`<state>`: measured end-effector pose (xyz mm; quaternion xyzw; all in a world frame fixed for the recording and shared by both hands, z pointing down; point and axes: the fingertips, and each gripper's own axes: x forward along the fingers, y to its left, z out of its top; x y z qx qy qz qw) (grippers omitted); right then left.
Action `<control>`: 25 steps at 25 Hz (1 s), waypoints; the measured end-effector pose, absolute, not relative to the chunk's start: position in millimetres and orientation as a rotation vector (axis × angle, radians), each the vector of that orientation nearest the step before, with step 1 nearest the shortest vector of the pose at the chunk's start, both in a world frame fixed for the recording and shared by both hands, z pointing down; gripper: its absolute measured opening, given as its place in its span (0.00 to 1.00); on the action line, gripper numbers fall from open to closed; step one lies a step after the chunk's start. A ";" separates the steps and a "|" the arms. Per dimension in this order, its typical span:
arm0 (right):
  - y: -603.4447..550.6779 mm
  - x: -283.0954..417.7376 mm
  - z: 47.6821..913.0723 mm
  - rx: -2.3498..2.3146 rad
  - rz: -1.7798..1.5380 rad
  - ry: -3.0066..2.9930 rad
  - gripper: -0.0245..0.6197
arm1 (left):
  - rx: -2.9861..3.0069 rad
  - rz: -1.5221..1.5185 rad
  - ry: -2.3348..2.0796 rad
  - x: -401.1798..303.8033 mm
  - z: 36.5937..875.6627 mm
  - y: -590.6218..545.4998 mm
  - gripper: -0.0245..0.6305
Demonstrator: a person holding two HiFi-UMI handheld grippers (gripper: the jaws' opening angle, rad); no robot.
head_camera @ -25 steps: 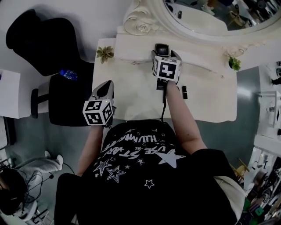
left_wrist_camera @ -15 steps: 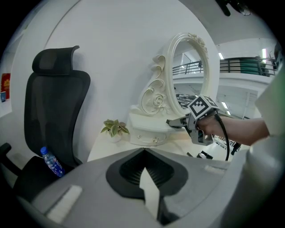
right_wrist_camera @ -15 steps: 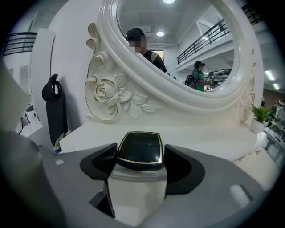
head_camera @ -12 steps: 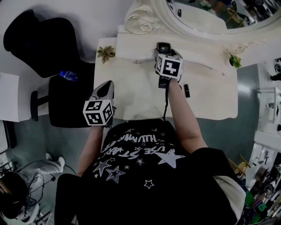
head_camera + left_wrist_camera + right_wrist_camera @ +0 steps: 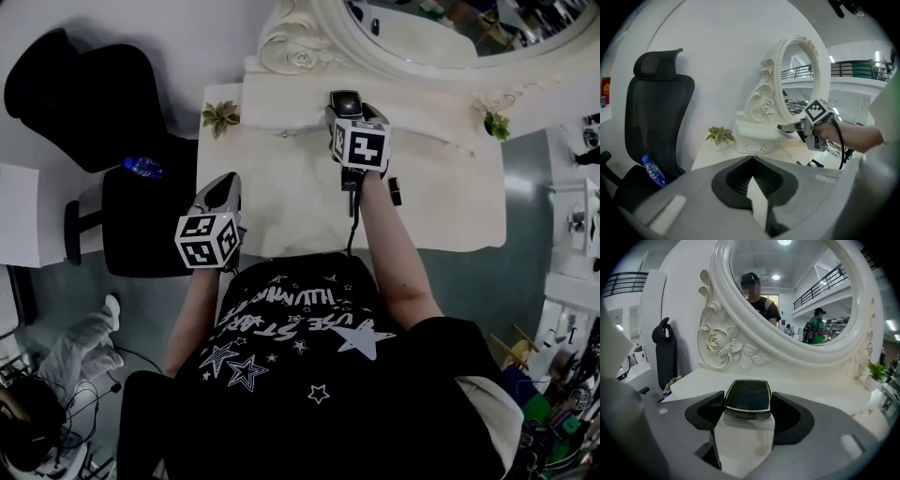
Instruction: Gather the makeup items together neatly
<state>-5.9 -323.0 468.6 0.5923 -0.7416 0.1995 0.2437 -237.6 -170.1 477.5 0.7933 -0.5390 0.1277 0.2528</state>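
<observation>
A black compact with a gold rim [image 5: 747, 398] sits between the jaws of my right gripper [image 5: 749, 412], and both pads press on its sides. These jaws have just been closing on it. In the head view the right gripper [image 5: 349, 112] holds the compact [image 5: 347, 99] over the white shelf [image 5: 281, 101] at the mirror's base. A small black makeup stick [image 5: 395, 190] lies on the dressing table [image 5: 281, 202], to the right of that hand. My left gripper [image 5: 224, 186] hangs shut and empty over the table's left front corner, with nothing between the pads of the left gripper [image 5: 751, 162].
A carved white oval mirror [image 5: 305, 47] stands at the back. Small potted plants stand at the table's left rear [image 5: 219, 116] and right rear [image 5: 496, 125]. A black office chair [image 5: 103, 112] with a water bottle [image 5: 141, 167] on its seat is at the left.
The right gripper stays in almost the same spot by the mirror shelf with the compact between its jaws. The left gripper has not moved.
</observation>
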 end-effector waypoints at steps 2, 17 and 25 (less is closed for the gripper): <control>-319.9 -1.9 463.2 1.622 0.530 -2.047 0.57 | 2.167 0.351 -1.453 -231.6 477.2 -172.4 0.04; -269.5 109.1 449.4 1.761 0.537 -1.979 0.57 | 2.288 0.389 -1.297 -140.1 470.6 -180.6 0.04; -233.4 169.2 465.0 1.802 0.575 -1.906 0.57 | 2.319 0.428 -1.241 -97.1 471.2 -170.9 0.04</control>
